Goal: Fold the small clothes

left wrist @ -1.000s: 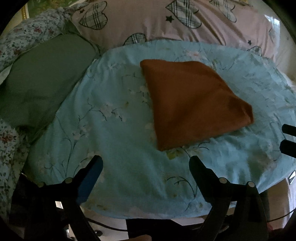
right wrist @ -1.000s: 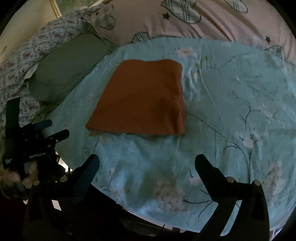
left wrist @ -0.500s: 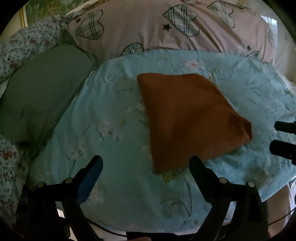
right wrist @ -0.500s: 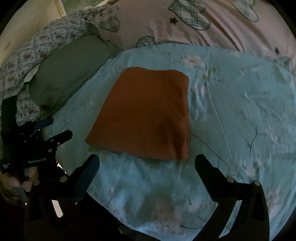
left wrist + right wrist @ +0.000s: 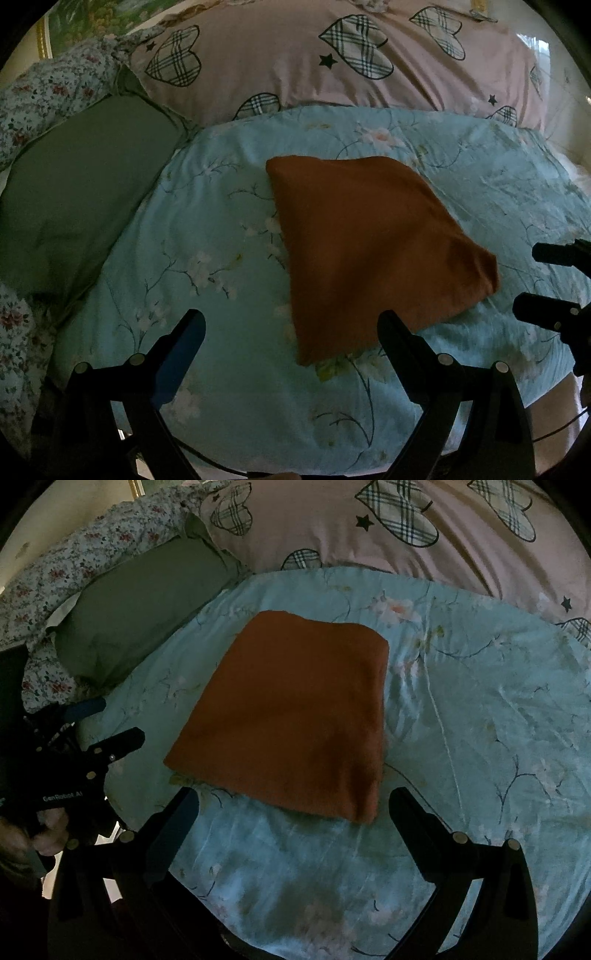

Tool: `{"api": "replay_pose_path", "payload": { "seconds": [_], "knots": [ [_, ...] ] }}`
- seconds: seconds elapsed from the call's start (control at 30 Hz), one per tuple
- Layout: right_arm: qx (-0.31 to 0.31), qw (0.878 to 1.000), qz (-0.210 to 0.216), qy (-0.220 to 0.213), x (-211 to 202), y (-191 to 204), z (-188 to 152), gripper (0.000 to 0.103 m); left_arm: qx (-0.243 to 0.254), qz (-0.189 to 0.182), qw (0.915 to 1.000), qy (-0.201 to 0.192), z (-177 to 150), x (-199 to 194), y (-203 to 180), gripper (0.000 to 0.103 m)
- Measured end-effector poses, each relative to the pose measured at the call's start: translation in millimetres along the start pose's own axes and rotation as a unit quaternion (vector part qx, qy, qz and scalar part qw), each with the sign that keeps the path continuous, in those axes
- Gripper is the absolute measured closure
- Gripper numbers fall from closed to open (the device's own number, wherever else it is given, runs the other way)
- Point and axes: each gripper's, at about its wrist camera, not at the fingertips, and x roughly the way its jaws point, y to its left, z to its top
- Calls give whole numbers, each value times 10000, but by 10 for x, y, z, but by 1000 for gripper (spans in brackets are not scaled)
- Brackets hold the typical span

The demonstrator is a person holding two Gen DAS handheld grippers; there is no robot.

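A rust-orange garment (image 5: 365, 251) (image 5: 291, 720) lies folded into a flat rectangle on the light blue floral bedspread (image 5: 207, 229) (image 5: 480, 709). My left gripper (image 5: 291, 325) is open just short of the garment's near left corner, with nothing between its fingers. My right gripper (image 5: 295, 801) is open too, its fingers straddling the near edge of the folded piece without touching it. The left gripper also shows at the left edge of the right wrist view, held by a hand (image 5: 44, 830). The right gripper's fingers (image 5: 554, 254) show at the right edge of the left wrist view.
A grey-green pillow (image 5: 81, 184) (image 5: 147, 605) lies left of the garment. A pink quilt with plaid hearts (image 5: 332, 59) (image 5: 406, 524) is piled behind it. Flowered bedding (image 5: 48, 88) sits at the far left. The bed's edge (image 5: 258, 458) runs below both grippers.
Both grippers have moved forward toward the folded garment, which now looks larger and nearer in both views. The garment has not moved, and both grippers stay open.
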Motion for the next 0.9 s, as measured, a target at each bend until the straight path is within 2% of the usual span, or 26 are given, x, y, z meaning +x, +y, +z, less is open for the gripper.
{"api": "replay_pose_path", "payload": {
  "seconds": [0.4, 0.9],
  "knots": [
    [110, 9999, 88, 97, 110, -41, 9, 1, 1, -11, 10000, 3, 41, 34, -99, 8],
    [93, 9999, 129, -11, 116, -6, 131, 1, -18, -48, 10000, -69, 109, 83, -98, 8]
  ]
}}
